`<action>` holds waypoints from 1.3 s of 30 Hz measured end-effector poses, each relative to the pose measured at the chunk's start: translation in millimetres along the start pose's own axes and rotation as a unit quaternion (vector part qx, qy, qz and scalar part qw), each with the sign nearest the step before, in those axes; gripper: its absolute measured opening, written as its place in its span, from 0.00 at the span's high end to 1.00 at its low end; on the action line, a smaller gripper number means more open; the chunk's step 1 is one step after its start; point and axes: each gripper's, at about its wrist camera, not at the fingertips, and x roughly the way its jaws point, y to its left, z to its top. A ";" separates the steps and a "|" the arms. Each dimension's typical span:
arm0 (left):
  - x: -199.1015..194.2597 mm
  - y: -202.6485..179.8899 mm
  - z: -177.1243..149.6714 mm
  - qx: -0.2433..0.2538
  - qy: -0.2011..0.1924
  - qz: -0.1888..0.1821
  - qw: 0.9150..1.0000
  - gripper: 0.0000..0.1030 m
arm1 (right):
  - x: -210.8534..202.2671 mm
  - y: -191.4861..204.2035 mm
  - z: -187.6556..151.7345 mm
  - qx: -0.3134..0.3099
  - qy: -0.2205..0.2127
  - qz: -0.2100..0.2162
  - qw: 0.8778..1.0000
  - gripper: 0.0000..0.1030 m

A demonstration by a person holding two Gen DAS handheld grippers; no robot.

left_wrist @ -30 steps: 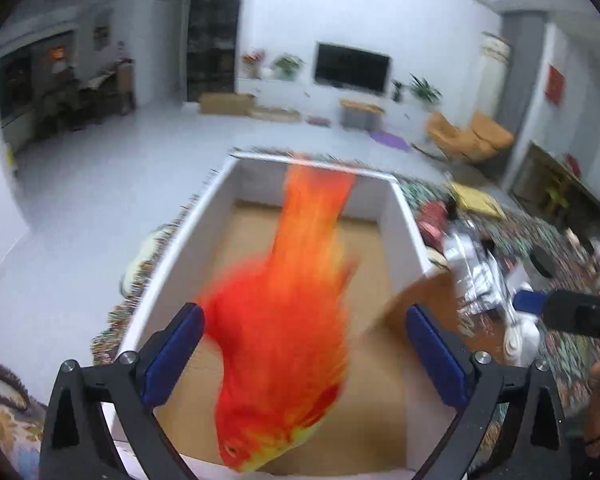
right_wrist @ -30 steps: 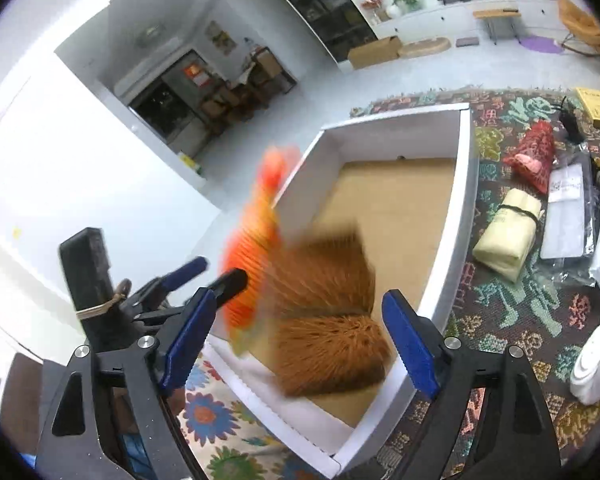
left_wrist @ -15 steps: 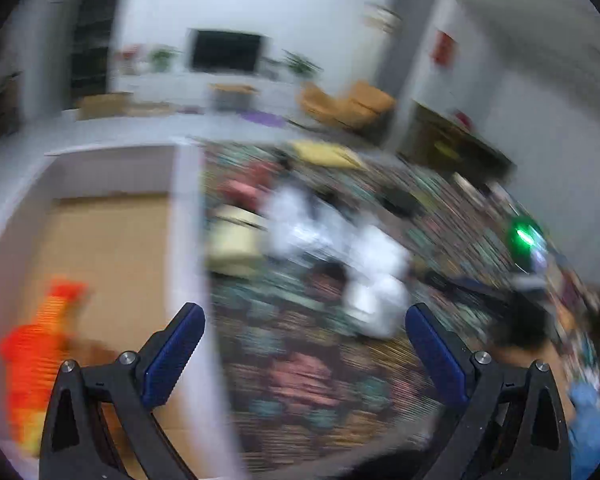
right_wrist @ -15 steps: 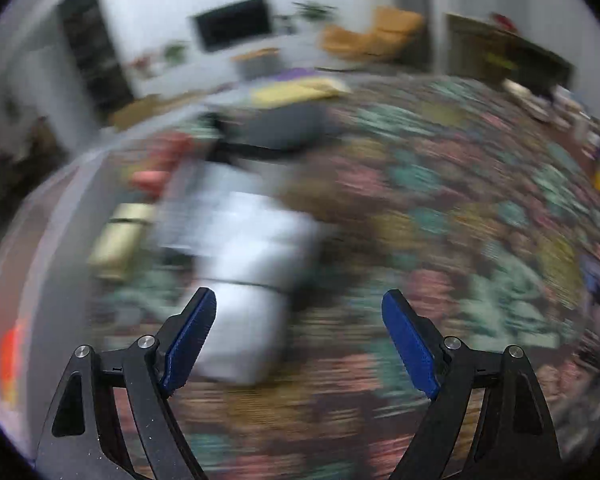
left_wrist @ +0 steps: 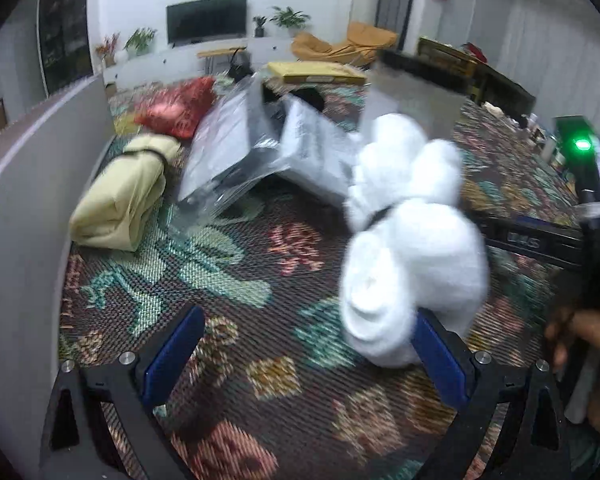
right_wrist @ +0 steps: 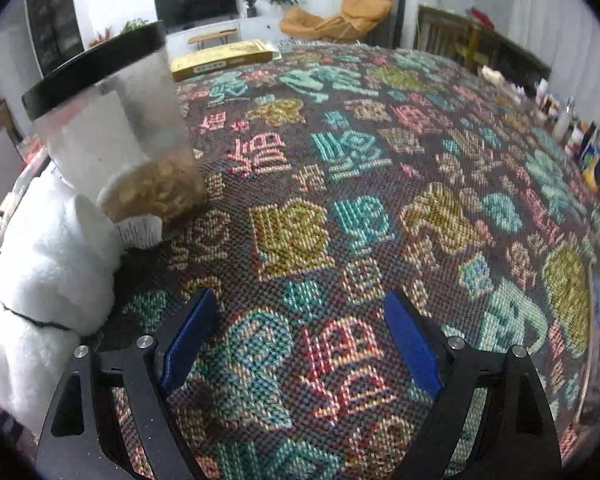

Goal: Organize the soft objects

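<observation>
Left wrist view: the left gripper (left_wrist: pixel 306 354) hangs over the patterned woven cloth (left_wrist: pixel 236 276) on the desk, jaws released and empty. The fluffy white plush toy (left_wrist: pixel 410 240) lies just ahead of its right finger. A rolled pale-yellow cloth bundle (left_wrist: pixel 126 192) rests beside the white box wall (left_wrist: pixel 24 208), near clear plastic bags (left_wrist: pixel 236 144) and a red pouch (left_wrist: pixel 178 108).

Right wrist view: the right gripper (right_wrist: pixel 300 340) is likewise released, only cloth between its jaws. The plush toy lies left, touching a black-lidded clear jar (right_wrist: pixel 120 128).

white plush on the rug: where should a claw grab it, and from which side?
Judging from the left wrist view, grip the white plush at the narrow waist where the dark band cinches it, between the two bulges. Come from above, fingers straddling the band, so the soft lobes either side stop it slipping out. The open left claw is nearest; the jar crowds its far side.
</observation>
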 end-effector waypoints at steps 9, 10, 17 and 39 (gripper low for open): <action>12.2 25.6 -3.7 -0.044 -0.006 -0.043 0.998 0.01 | -0.4 3.3 -4.3 0.010 0.000 -0.004 1.000 0.09; 12.4 25.5 -4.4 -0.042 -0.005 -0.043 0.998 0.01 | -0.7 3.5 -4.4 0.010 0.000 -0.004 1.000 0.09; 9.7 18.3 -6.7 -0.027 0.002 -0.026 0.999 0.00 | -0.5 3.8 -4.2 0.010 0.000 -0.004 1.000 0.09; 10.3 17.4 -5.4 -0.029 0.002 -0.029 0.999 0.00 | -0.3 3.3 -4.1 0.010 0.000 -0.005 1.000 0.09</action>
